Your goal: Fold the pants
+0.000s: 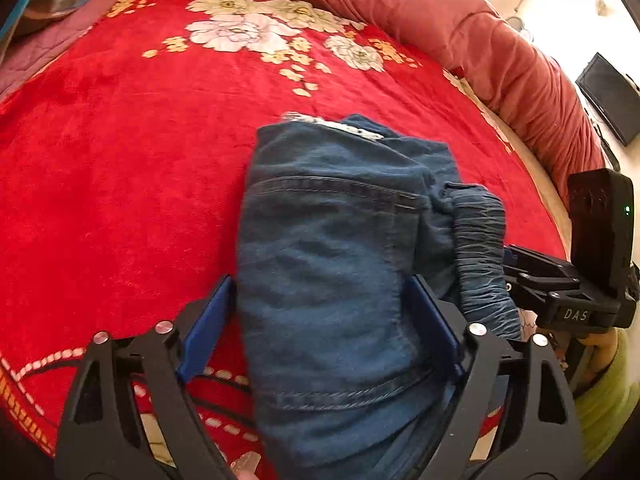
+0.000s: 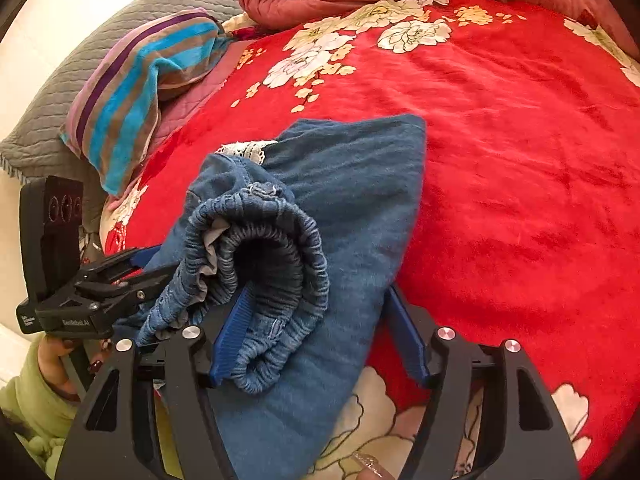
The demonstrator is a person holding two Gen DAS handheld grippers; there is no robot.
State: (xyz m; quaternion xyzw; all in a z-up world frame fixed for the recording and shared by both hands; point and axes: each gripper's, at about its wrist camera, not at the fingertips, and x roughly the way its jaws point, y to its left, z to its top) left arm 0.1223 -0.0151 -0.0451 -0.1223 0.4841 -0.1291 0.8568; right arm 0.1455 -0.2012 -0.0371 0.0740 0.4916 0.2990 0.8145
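Blue denim pants (image 1: 332, 240) sit folded into a thick bundle on the red plush blanket with white and yellow flower print (image 1: 120, 168), roughly mid-bed, near edge of the bundle closest to both cameras. Left gripper (image 1: 320, 320), black frame with blue finger pads (image 1: 208, 328): jaws spread wide, one pad each side of the near end of the bundle, fabric filling the gap; pads look touching or just beside the denim, can't tell if squeezing. Right gripper (image 2: 316, 336), same build: jaws also spread, left pad (image 2: 232, 336) pushed against the rolled elastic waistband (image 2: 264, 264), right pad at the bundle's right edge. Waistband is curled into an open loop on top of the fold, pale lining visible inside. White lace trim (image 2: 248, 150) pokes out at the far end of the pants. Far side: pink-red quilted duvet (image 1: 440, 20) bunched along the bed edge. Striped blue, brown and purple towel (image 2: 132, 92) lies far left, over a grey quilted pillow (image 2: 120, 28).
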